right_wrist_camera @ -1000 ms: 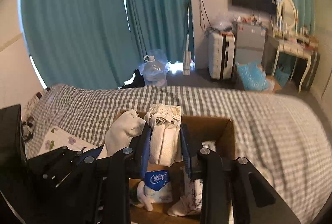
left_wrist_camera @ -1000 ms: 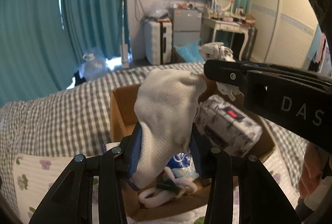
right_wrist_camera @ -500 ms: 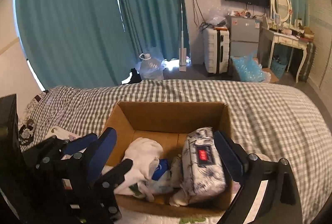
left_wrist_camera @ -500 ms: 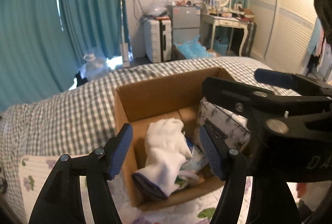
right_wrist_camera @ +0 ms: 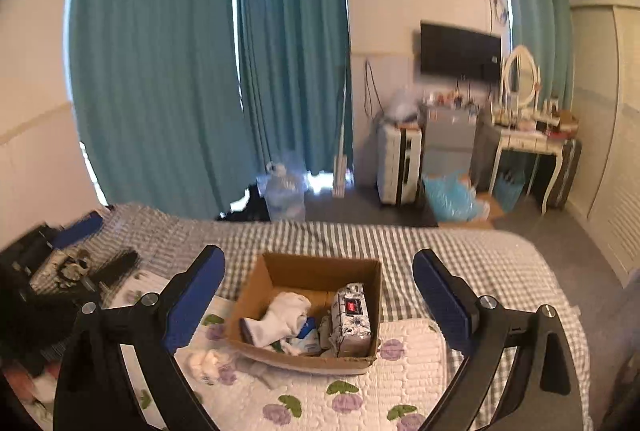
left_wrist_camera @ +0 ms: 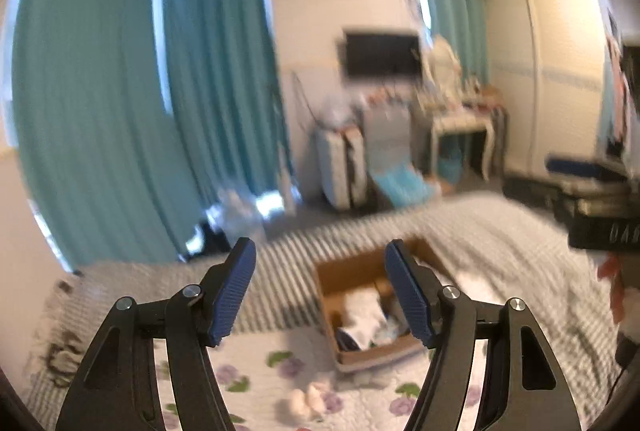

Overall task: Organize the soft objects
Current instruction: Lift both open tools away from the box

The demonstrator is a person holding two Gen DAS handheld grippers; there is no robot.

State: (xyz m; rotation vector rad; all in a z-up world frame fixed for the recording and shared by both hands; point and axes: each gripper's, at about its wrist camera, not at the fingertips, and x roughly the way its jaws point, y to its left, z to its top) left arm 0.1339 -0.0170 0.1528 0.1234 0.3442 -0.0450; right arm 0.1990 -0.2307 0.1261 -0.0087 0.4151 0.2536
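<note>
An open cardboard box [right_wrist_camera: 316, 269] sits on the bed. Inside lie a white sock [right_wrist_camera: 285, 315], a patterned tissue pack [right_wrist_camera: 352, 315] and a small blue pack [right_wrist_camera: 307, 336]. My right gripper [right_wrist_camera: 318, 258] hangs open above and behind the box, with nothing between its fingers. In the blurred left wrist view the box [left_wrist_camera: 344, 271] and sock [left_wrist_camera: 366, 313] show low at centre-right. My left gripper [left_wrist_camera: 319, 249] is high above the bed, its jaws opening and empty. A blue finger [left_wrist_camera: 580, 166] of the right gripper shows at the right edge.
The box rests where a floral quilt [right_wrist_camera: 408, 347] meets a grey check cover [right_wrist_camera: 460, 251]. A white fluffy clump [right_wrist_camera: 204, 359] lies on the quilt left of the box. Dark items [right_wrist_camera: 80, 265] sit at the bed's left. Teal curtains, a suitcase and a dressing table stand beyond.
Both grippers opened and let go: the sock left the left jaws and the cream bundle left the right, landing in the box. Both hands then rose and drew back.
</note>
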